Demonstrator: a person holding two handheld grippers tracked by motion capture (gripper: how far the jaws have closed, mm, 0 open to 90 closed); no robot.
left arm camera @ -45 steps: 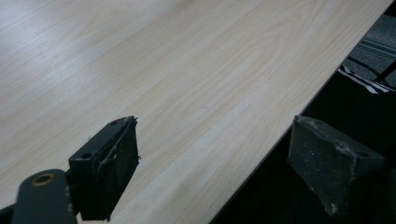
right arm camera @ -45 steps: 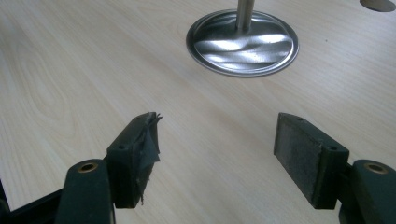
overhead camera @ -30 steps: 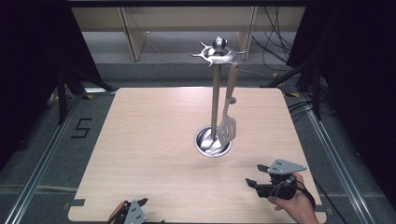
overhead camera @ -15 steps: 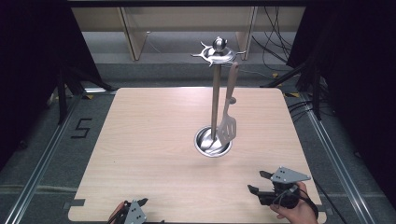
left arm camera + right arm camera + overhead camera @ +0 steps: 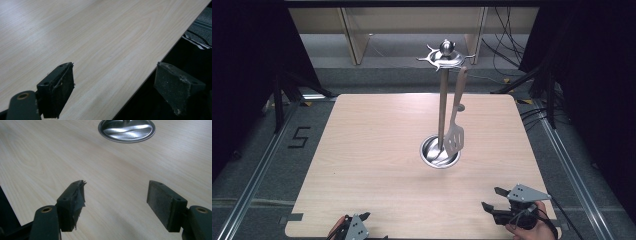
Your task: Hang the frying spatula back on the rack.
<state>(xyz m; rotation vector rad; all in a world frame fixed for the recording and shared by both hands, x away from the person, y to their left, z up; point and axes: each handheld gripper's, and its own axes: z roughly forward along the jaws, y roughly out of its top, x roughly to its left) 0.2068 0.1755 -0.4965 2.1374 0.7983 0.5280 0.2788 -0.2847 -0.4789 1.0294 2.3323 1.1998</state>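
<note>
Both grippers' jaws gape empty, well apart from the spatula (image 5: 455,135).

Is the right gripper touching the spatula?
Apart. The high view shows bare table between the right gripper and the spatula hanging on its stand.

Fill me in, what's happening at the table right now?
A person holds a gripper in each hand at the near edge of the wooden table. The right gripper is open, empty, and points toward the metal utensil stand, where a slotted spatula hangs from the top ring. The left gripper sits at the near left edge, jaws also apart, holding nothing. Nothing is being gripped at this moment.
</note>
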